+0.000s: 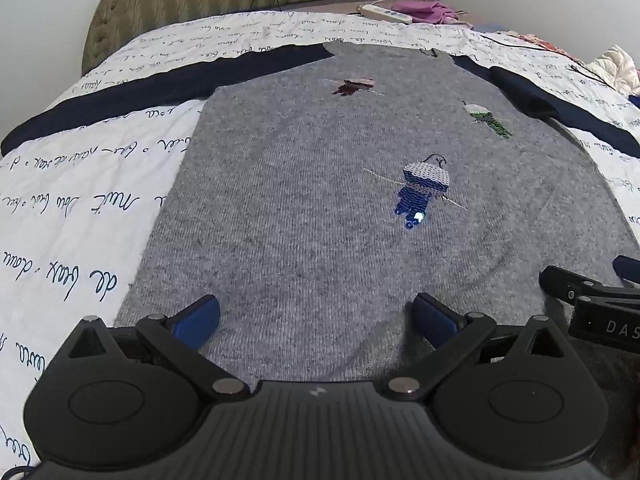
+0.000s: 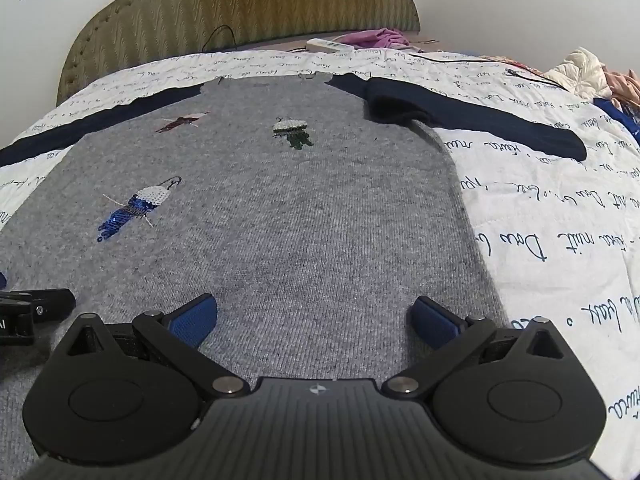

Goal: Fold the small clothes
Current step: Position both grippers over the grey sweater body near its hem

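Both jaws stood wide apart, empty: the left hand-held gripper (image 1: 316, 320) and right hand-held gripper (image 2: 312, 318) hovered side by side above the hem of the grey sweater (image 2: 280, 208). It lay flat on the bed (image 2: 560, 208), navy sleeves (image 2: 460, 112) spread toward the headboard (image 2: 240, 4).

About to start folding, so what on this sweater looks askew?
On the grey sweater, the navy right sleeve has its cuff end doubled back near the shoulder, while the left sleeve lies straight out.
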`<state>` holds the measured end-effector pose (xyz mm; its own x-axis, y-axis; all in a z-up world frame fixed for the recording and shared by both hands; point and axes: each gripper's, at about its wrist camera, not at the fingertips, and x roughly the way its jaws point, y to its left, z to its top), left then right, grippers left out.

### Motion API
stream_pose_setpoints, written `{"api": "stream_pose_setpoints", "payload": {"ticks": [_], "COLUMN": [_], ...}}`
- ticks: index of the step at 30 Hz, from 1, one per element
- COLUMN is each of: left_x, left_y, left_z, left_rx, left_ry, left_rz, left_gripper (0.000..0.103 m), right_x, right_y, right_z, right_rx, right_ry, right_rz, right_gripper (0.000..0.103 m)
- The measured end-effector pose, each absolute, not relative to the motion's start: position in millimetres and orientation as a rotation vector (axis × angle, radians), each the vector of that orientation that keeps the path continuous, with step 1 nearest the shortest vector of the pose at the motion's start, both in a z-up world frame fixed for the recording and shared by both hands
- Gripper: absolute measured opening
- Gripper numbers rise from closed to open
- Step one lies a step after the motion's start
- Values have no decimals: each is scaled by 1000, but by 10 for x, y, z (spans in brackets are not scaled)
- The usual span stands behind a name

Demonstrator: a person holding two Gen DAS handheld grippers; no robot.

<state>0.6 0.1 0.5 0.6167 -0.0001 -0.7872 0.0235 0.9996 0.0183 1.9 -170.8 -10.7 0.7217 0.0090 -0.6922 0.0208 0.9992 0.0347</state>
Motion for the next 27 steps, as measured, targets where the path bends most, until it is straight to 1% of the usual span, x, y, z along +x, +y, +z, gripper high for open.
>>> {"api": "stream_pose_setpoints", "payload": {"ticks": [9, 20, 27], "left_x": [86, 307, 609], "left_y": [-1, -59, -176], "left_z": [21, 136, 143], "left_rx": [8, -33, -2], "left_ry": [897, 839, 870], "left_rz": [-6, -37, -32], "left_gripper": [103, 103, 103], "right_x": [114, 361, 673], "right_y": [-1767, -1874, -1981], "right_z": [-40, 84, 210], "right_rx": [54, 48, 29], "right_ry": [790, 760, 724], "right_rz": [2, -7, -12], "right_gripper": [102, 103, 103]}}
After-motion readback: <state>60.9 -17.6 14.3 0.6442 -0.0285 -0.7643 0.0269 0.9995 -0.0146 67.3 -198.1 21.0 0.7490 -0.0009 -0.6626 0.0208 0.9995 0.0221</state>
